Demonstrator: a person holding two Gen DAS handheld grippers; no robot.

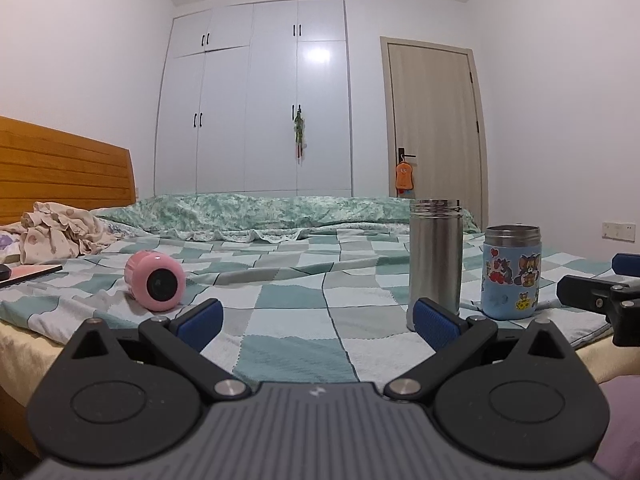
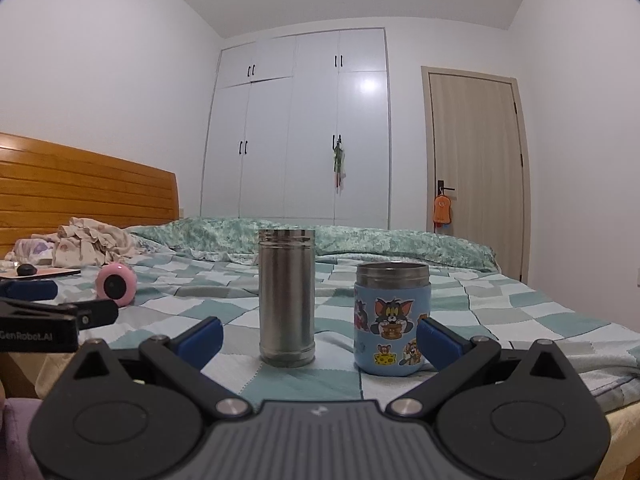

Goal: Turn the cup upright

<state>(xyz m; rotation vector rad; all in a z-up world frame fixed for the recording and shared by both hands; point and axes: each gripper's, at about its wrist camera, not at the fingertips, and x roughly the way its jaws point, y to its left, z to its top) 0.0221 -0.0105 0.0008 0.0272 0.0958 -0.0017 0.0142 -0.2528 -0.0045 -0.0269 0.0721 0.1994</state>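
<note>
The left gripper (image 1: 316,320) has its fingers (image 1: 200,322) spread wide and grasps nothing; it hangs low over the near edge of the bed (image 1: 280,320), aimed across the checked sheet, so the gap frames bare cloth and no object; the right gripper (image 2: 320,342) is likewise released, its fingers (image 2: 438,344) apart and empty, and it faces the two standing vessels, which is likely why it is parked there and not reaching.

Just beyond the right fingers stand the steel flask (image 2: 286,298) and the blue cup (image 2: 392,320); both are upright with mouths up, side by side but apart, so neither seems to need turning; the blue cup sits close to the right-hand finger, though I cannot tell if they touch.

The pink cup (image 1: 155,280) is the one lying on its side, well off to the left on the sheet, its dark end turned toward the cameras; whether that end is mouth or base I cannot tell; it is the task's thing by my reckoning, and it lies on the left gripper's side, so that hand seems best placed to take it; the soft bedding may let it roll or tip once set up.

Farther back lie crumpled clothes (image 1: 60,236) by the headboard (image 1: 64,164); behind them are the wardrobe (image 1: 256,96) and door (image 1: 434,128).
</note>
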